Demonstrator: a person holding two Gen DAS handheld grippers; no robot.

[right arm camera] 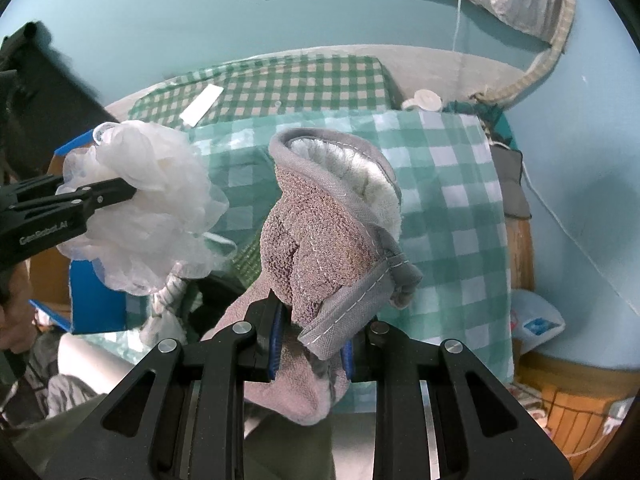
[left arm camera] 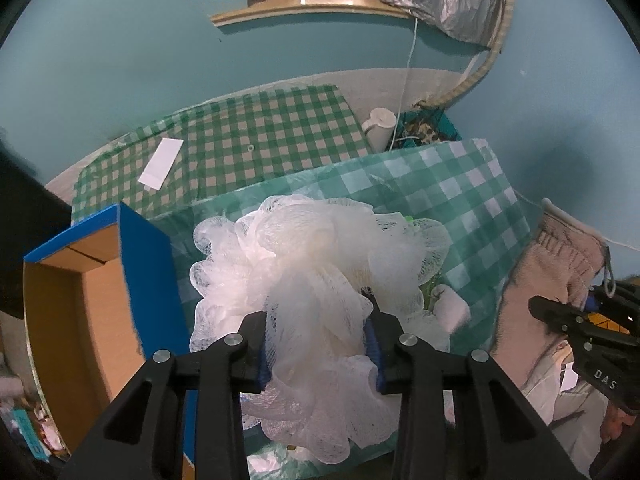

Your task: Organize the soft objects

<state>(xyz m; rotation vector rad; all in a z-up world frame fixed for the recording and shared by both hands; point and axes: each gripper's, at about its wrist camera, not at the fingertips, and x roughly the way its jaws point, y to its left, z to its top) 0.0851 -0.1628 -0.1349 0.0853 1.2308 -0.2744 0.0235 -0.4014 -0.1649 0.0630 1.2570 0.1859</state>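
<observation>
My left gripper (left arm camera: 316,320) is shut on a white mesh bath pouf (left arm camera: 312,248), which bulges out above and below the blue pads and hangs over the pale green checked cloth (left arm camera: 460,200). In the right wrist view the same pouf (right arm camera: 152,200) sits in the left gripper (right arm camera: 128,192) at the left. My right gripper (right arm camera: 312,332) is shut on a folded grey-brown towel cloth with grey edging (right arm camera: 320,240), lifted above the checked cloth (right arm camera: 448,200). From the left wrist view, the towel (left arm camera: 552,264) and right gripper (left arm camera: 560,312) are at the right edge.
An open cardboard box with blue outer walls (left arm camera: 148,264) stands left of the pouf. Behind is a darker green checked surface (left arm camera: 260,140) with a white paper slip (left arm camera: 162,164). A white jug (left arm camera: 380,126) stands by the wall, under a wooden shelf (left arm camera: 312,10).
</observation>
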